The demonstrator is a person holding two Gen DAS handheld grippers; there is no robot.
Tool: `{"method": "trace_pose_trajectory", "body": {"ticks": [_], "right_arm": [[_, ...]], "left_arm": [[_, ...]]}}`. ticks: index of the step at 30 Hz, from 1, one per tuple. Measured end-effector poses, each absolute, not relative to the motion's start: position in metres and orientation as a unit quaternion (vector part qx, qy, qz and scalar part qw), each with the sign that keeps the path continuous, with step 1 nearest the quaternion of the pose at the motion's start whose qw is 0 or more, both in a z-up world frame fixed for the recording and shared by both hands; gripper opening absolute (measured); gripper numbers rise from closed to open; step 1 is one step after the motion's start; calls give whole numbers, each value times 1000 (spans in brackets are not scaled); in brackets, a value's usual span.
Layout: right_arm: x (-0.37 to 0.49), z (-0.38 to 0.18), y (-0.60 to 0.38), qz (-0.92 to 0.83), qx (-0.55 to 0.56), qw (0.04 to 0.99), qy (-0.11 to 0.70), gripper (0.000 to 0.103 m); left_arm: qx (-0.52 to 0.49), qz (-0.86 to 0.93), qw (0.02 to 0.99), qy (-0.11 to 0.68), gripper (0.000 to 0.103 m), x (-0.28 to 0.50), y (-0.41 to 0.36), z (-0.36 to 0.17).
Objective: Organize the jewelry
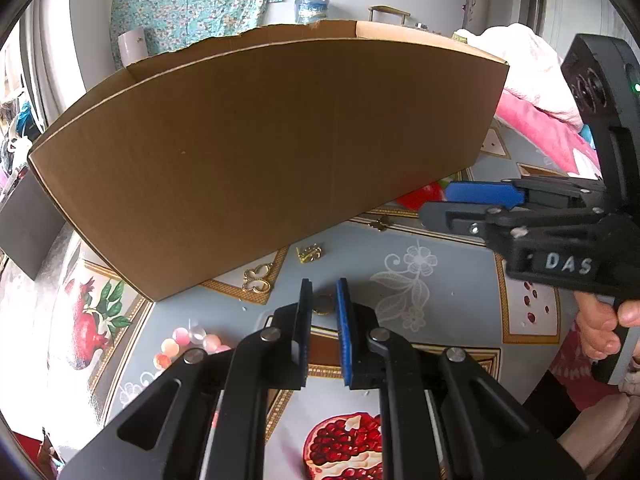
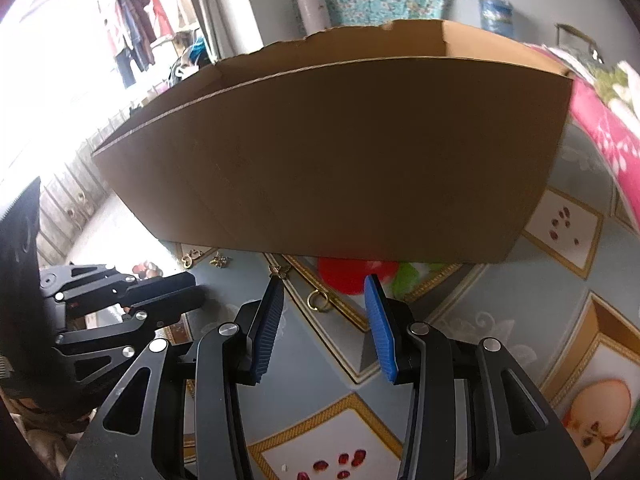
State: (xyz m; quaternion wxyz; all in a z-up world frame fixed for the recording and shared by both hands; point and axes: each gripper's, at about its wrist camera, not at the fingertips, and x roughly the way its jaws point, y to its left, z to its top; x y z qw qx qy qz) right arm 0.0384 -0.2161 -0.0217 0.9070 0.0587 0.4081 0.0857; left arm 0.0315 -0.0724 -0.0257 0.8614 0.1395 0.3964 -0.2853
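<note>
The cardboard box (image 1: 256,152) stands on the worktop (image 1: 448,280). The right tool (image 2: 324,292) is half open and empty, a gold ring (image 2: 318,301) lying between its fingers. The left tool (image 1: 323,300) is nearly closed; whether it pinches the small gold piece (image 1: 322,305) there is unclear.

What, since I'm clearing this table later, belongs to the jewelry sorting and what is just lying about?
Job: cardboard box, gold butterfly ornament, gold clasp, pink bead bracelet, small gold piece between the left gripper's fingers.
Lying about: pink blanket, hanging floral cloth.
</note>
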Motion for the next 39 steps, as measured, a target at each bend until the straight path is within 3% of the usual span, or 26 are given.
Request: {"method": "trace_pose_trajectory", "body": {"ticks": [10, 12, 18, 20, 30, 35, 39], "right_arm": [[48, -27, -203, 69, -9, 913, 402, 19], [47, -27, -199, 67, -19, 914, 401, 10], [50, -26, -200, 65, -16, 915, 397, 7], [47, -25, -204, 66, -11, 915, 399, 0], [37, -16, -216, 74, -3, 919, 386, 3], [40, -15, -221, 112, -3, 913, 392, 19], [46, -15, -217, 115, 24, 908, 402, 21]], "left_arm": [[137, -289, 862, 394, 11, 31, -70, -26], [137, -290, 862, 393, 11, 32, -70, -25], [135, -291, 862, 393, 11, 33, -68, -24], [132, -294, 861, 393, 11, 33, -67, -24], [135, -302, 859, 390, 10, 32, -65, -23], [133, -303, 859, 391, 10, 32, -65, -23], [131, -301, 859, 393, 10, 33, -65, -23]]}}
